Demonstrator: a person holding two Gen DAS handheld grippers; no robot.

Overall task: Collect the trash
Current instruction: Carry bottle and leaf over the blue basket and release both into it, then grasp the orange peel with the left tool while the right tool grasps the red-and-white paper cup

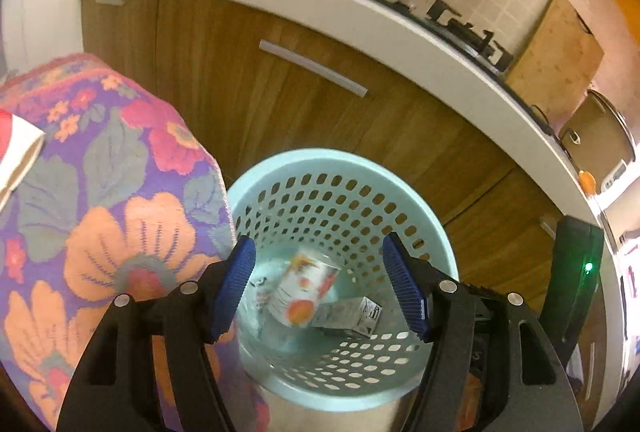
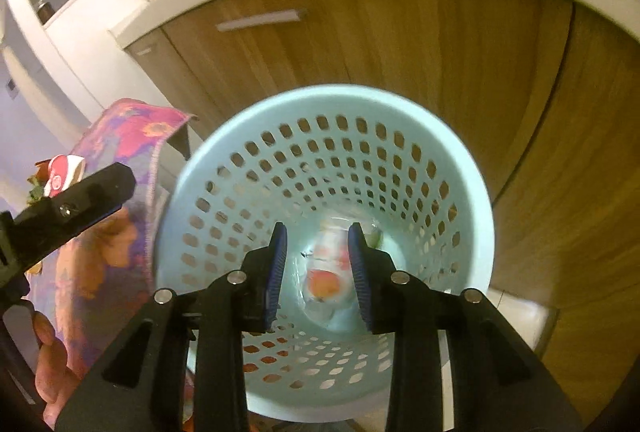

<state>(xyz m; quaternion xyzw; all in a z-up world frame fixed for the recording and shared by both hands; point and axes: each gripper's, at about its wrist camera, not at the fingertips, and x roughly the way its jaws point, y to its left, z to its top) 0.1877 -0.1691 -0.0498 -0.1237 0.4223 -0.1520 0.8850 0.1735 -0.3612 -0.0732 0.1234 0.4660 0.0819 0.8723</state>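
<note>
A pale blue plastic bin (image 1: 344, 168), round and pierced all over its wall with rows of small holes, stands on the floor just in front of a wooden cabinet (image 1: 224, 72) with a long pale handle. Both grippers hang above its mouth, pointing down into it.

At the bottom of the bin lies the trash. A cup (image 1: 306, 292) with a clear or whitish wall printed with orange and red fruit shapes lies on its side, blurred in both views. Just to its right, touching it, is a small grey carton (image 1: 352, 314) with dark print on its end, also lying flat.

The left gripper (image 1: 320, 284) has its blue ribbed pads wide apart, with nothing between them; the cup shows far below in the gap. The right gripper (image 2: 318, 272) has its pads a little apart, and they press on nothing; the cup (image 2: 328, 272) is seen down in the bin between them.

To the left of the bin, close against it, is a surface under a flowered cloth (image 1: 100, 192) in purple, pink and orange. A red and white paper scrap (image 1: 18, 148) lies on the cloth at its far left edge. In the right wrist view a hand (image 2: 52, 360) holds the left gripper's handle at the near left.
</note>
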